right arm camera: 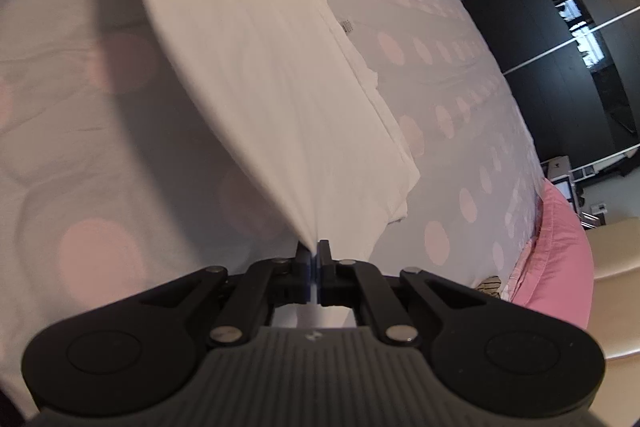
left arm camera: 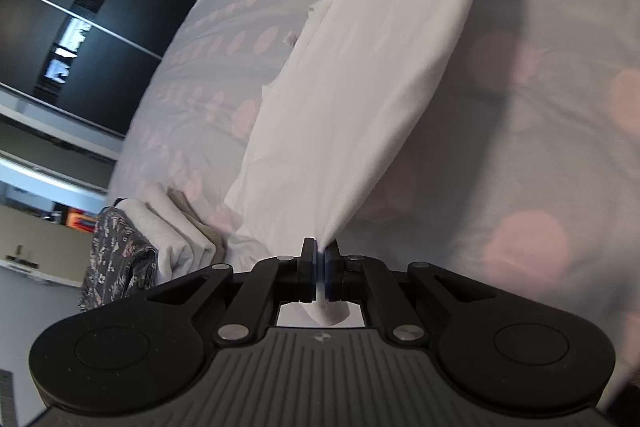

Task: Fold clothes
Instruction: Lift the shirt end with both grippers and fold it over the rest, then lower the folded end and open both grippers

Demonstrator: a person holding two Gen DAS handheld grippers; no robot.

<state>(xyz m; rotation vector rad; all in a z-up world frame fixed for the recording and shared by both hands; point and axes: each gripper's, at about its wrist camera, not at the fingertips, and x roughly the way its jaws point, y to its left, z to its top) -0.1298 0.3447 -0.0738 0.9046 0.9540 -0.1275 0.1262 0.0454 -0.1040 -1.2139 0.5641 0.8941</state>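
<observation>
The left gripper (left arm camera: pixel 321 251) is clenched on an edge of the white garment (left arm camera: pixel 356 67), the cloth pinched between its blue pads and a short tail of fabric hanging out behind the jaws. The right gripper (right arm camera: pixel 314 253) is clamped in the same way on the white garment (right arm camera: pixel 248 67), also with fabric showing behind its jaws. From both pinch points the cloth rises taut and fans out wide, lifted clear of the grey bedspread with pink dots (left arm camera: pixel 540 147), on which it casts a dark shadow. The garment's far portion lies in layered folds on the spread; what kind of garment it is cannot be determined. A small label (right arm camera: pixel 347 26) lies at the folded edge, its print too small to read. In the left wrist view, a stack of folded clothes (left arm camera: pixel 160 231) sits near the bed edge, partly cut off by the gripper body. A pink pillow (right arm camera: pixel 560 259) lies at the bed's end. Dark wardrobe doors (left arm camera: pixel 72 39) stand beyond.
</observation>
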